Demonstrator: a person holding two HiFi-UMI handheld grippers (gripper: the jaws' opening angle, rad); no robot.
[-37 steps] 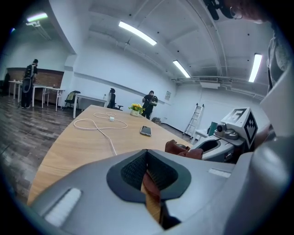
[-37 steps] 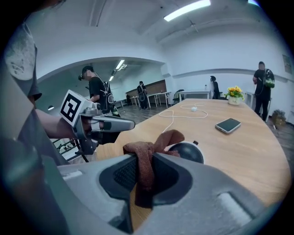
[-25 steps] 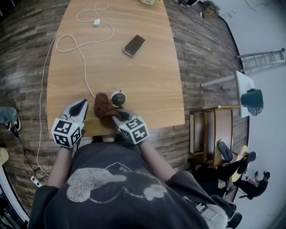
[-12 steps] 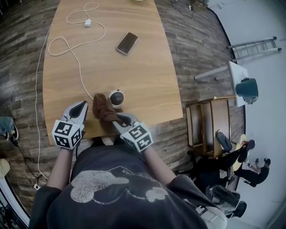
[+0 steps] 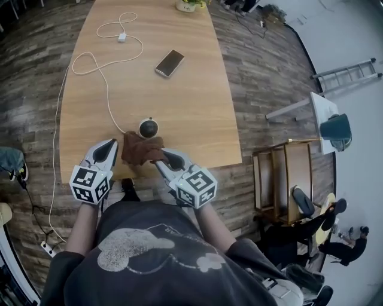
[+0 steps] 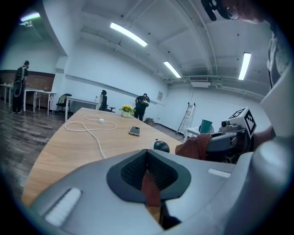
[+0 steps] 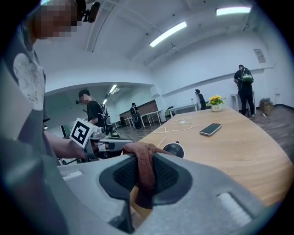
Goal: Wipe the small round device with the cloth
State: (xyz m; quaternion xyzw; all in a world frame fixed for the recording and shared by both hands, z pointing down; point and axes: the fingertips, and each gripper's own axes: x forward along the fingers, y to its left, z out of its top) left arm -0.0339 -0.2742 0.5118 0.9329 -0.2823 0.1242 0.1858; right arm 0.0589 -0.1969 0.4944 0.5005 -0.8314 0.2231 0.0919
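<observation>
The small round black device (image 5: 148, 127) stands on the wooden table (image 5: 197, 113) near its front edge; it also shows as the device (image 6: 161, 146) and the device (image 7: 173, 149) in the gripper views. A brown cloth (image 5: 139, 149) lies bunched just in front of it. My right gripper (image 5: 163, 154) is shut on the cloth (image 7: 144, 160), which drapes over its jaws. My left gripper (image 5: 112, 143) sits beside the cloth's left edge with its jaws shut. In the left gripper view only a thin reddish strip shows in its slit, and the cloth (image 6: 195, 147) hangs from the right gripper.
A phone (image 5: 169, 62) lies further up the table, with a white cable (image 5: 102, 66) and charger (image 5: 121, 37) to the left and a flower pot (image 5: 190, 5) at the far end. A wooden rack (image 5: 281, 179) stands on the floor at right. People stand far behind.
The right gripper has drawn the cloth back toward the table's front edge, off the side of the device, which now stands bare beyond it. The left gripper has barely moved.
</observation>
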